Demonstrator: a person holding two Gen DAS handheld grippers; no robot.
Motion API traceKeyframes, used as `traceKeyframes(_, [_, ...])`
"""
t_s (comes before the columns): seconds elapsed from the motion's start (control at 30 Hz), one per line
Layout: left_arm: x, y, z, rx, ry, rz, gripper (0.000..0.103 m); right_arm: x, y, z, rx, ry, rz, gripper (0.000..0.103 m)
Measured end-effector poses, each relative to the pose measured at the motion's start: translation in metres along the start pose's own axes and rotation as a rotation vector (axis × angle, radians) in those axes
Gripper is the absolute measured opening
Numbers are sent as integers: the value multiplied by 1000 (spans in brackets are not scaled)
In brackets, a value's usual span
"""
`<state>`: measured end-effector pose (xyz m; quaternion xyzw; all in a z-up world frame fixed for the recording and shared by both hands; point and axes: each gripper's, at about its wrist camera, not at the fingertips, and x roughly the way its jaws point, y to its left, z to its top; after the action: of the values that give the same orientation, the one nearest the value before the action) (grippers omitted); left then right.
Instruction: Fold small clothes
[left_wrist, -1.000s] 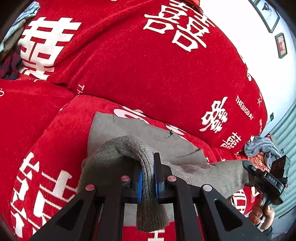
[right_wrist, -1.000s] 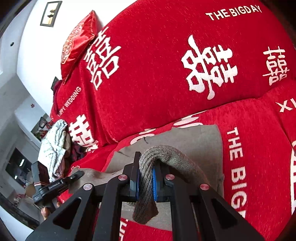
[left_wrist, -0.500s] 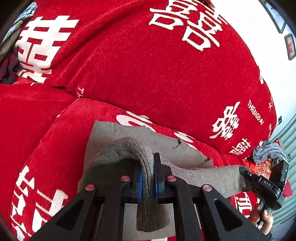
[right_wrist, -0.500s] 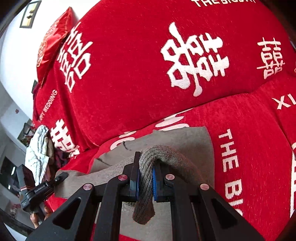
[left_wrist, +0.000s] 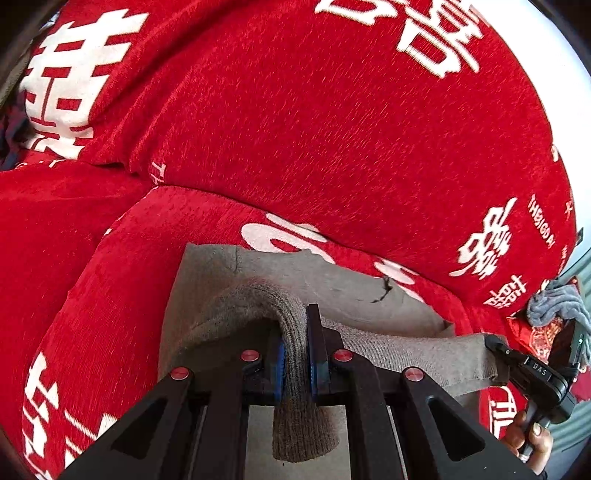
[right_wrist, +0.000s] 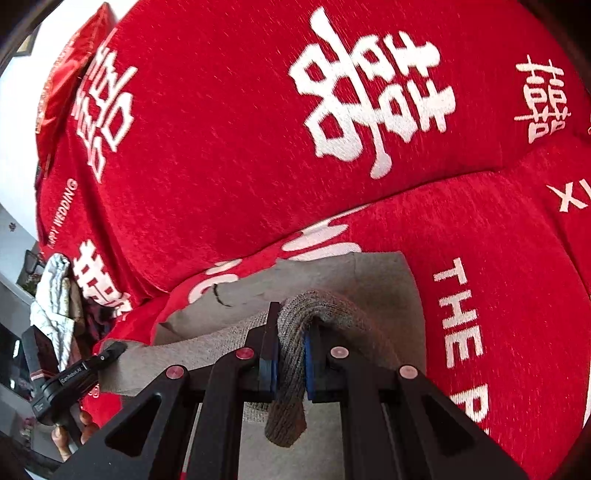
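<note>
Red sofa: both grippers, left and right, pinch the grey garment's ribbed hem between their fingers, folding it forward over the flat part ahead; next, lay and release.

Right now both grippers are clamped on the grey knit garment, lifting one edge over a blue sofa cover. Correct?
Not quite: the sofa cover is red with white characters, not blue, as both wrist views show. The rest holds: the left gripper and right gripper are each shut on the grey knit garment, with its edge lifted.
</note>
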<state>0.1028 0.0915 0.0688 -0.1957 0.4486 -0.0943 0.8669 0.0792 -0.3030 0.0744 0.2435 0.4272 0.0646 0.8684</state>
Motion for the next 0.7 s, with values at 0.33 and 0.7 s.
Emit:
traceKeyframes(0.33, [50,0,19,29,72,56,11,40,-12,13,2,47,-66,11])
traceKeyframes(0.7, [97,25,15,-13,167,74,11,81,-30,13,36,113,-109,11])
